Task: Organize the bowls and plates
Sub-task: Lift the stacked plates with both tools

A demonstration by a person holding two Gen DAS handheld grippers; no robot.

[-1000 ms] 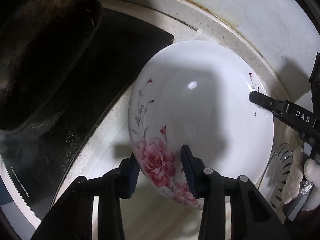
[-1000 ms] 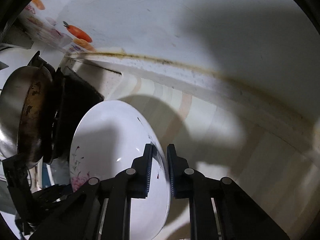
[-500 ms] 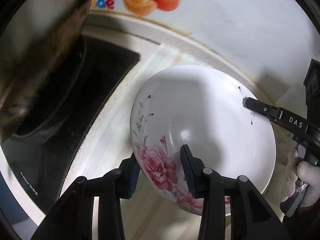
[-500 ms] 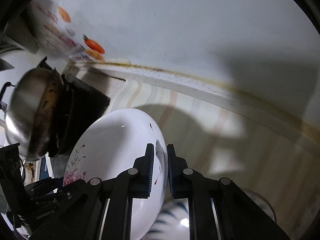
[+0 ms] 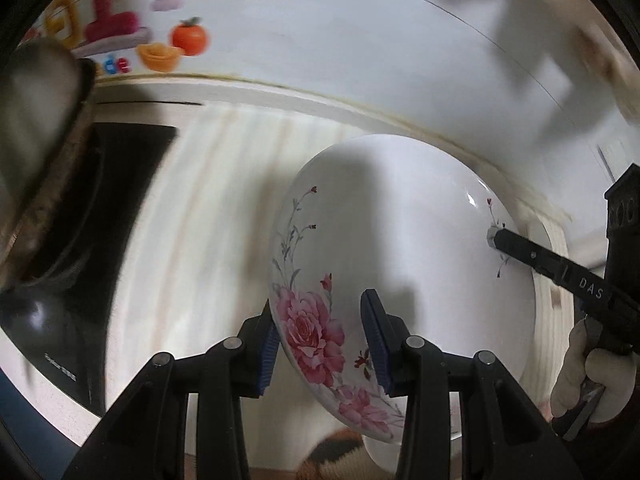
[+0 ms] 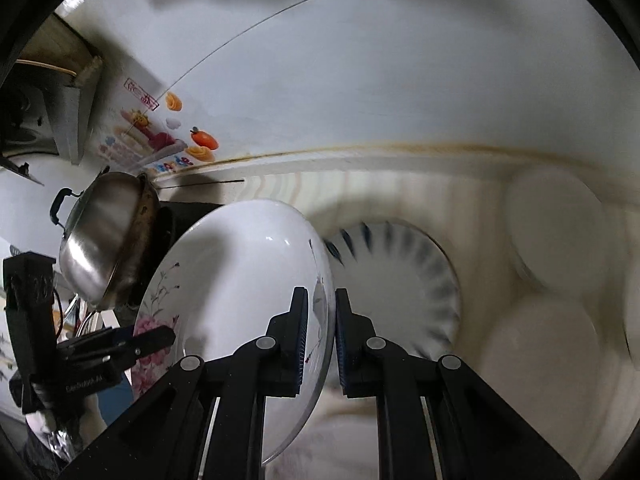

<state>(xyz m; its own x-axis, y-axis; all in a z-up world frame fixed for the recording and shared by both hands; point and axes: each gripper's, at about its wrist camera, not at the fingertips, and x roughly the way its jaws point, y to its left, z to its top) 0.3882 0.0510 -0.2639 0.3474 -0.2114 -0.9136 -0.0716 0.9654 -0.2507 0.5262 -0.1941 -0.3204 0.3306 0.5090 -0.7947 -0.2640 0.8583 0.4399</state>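
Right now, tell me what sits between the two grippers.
The floral plate: the left gripper pinches its rose-printed rim and the right gripper its opposite rim. Both wrist views show it spanning the gap.

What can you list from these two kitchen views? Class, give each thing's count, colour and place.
white ceramic plate with pink roses: one, held tilted between both claws above the counter
white plate with blue rim strokes: one, on the counter behind it
plain white round dishes: at least two, blurred, far right
steel wok: one, silver, on the black stove at left
fruit sticker: one, orange and red, on the white wall
left claw: black, clamped on the rose edge
right claw: black, clamped on the opposite rim
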